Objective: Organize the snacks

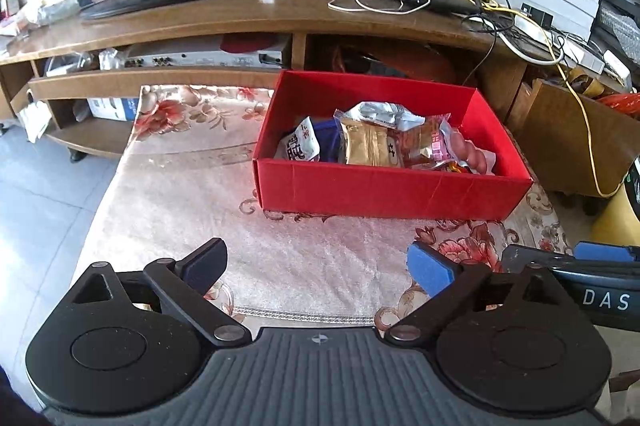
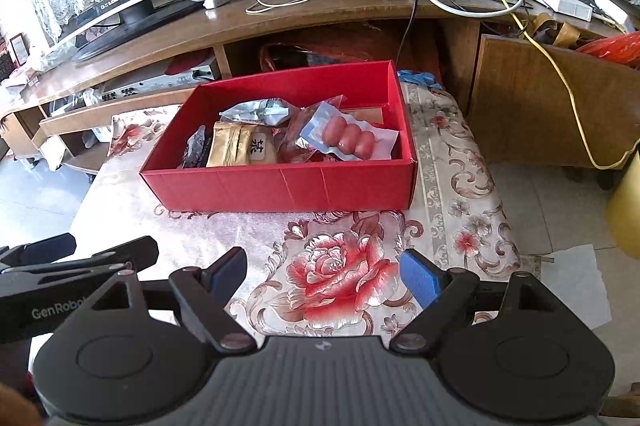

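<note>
Left wrist view, tool: the left gripper (image 1: 316, 268) was spread wide and held nothing.
Left wrist view, target: the red box (image 1: 384, 185) lay ahead and slightly right of the fingers, long axis crosswise; the snack packets (image 1: 372, 141) lay inside it.
Left wrist view, hidden: the near wall cut off the packets' lower parts.
Right wrist view, tool: the right gripper (image 2: 322, 276) was spread and empty above the floral cloth (image 2: 344, 278).
Right wrist view, target: the box sat ahead, slightly left; the sausage pack (image 2: 350, 137) lay nearest this gripper.
Right wrist view, hidden: any snacks outside the box could not be made out.
</note>
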